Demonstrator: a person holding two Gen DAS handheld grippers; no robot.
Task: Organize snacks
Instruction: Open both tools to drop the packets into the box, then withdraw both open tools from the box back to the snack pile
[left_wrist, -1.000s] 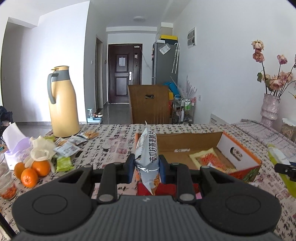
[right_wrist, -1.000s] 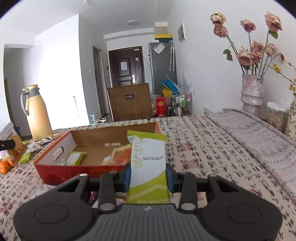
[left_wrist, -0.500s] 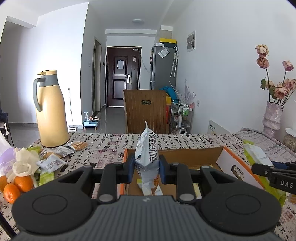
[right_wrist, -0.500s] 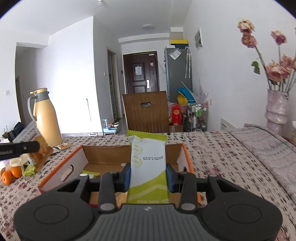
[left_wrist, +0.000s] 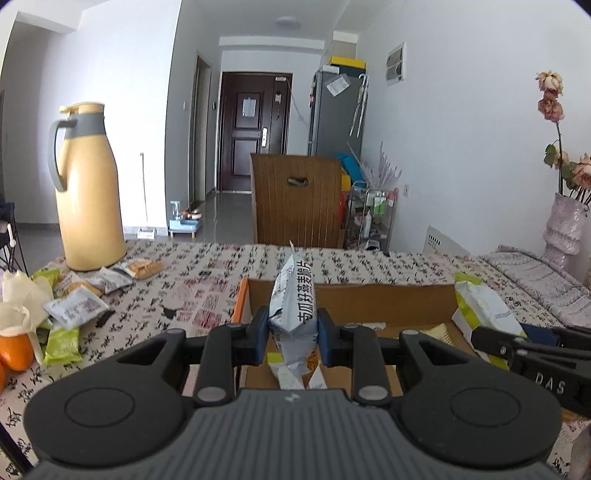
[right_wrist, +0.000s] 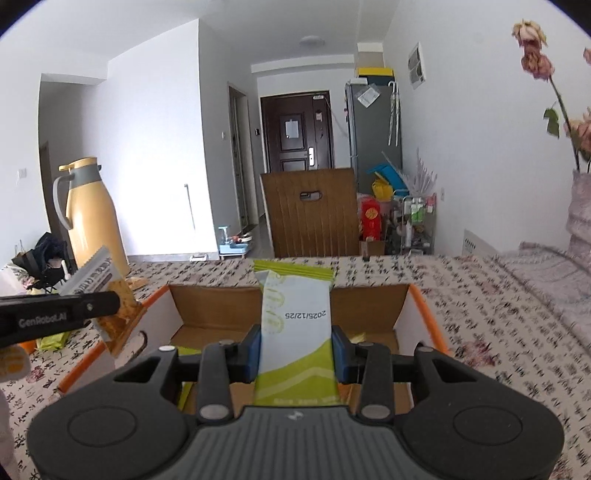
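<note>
On the table (left_wrist: 207, 295) with its black-and-white printed cloth sits an open orange-edged cardboard box (right_wrist: 402, 306), a few packets lying inside, mostly hidden behind the tools. Above it the left gripper (left_wrist: 291, 334) pinches a silver-grey snack bag (left_wrist: 293, 295), and the right gripper (right_wrist: 297, 349) pinches a white-and-green snack packet (right_wrist: 295, 321). A yellow thermos jug (left_wrist: 90, 192) and loose snacks (left_wrist: 74, 306) stand well left.

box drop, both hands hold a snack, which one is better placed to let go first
Probably the right. Its green packet sits centred over the open box, with the right gripper above the near wall. The left gripper holds its grey packet nearer the box's left wall.
</note>
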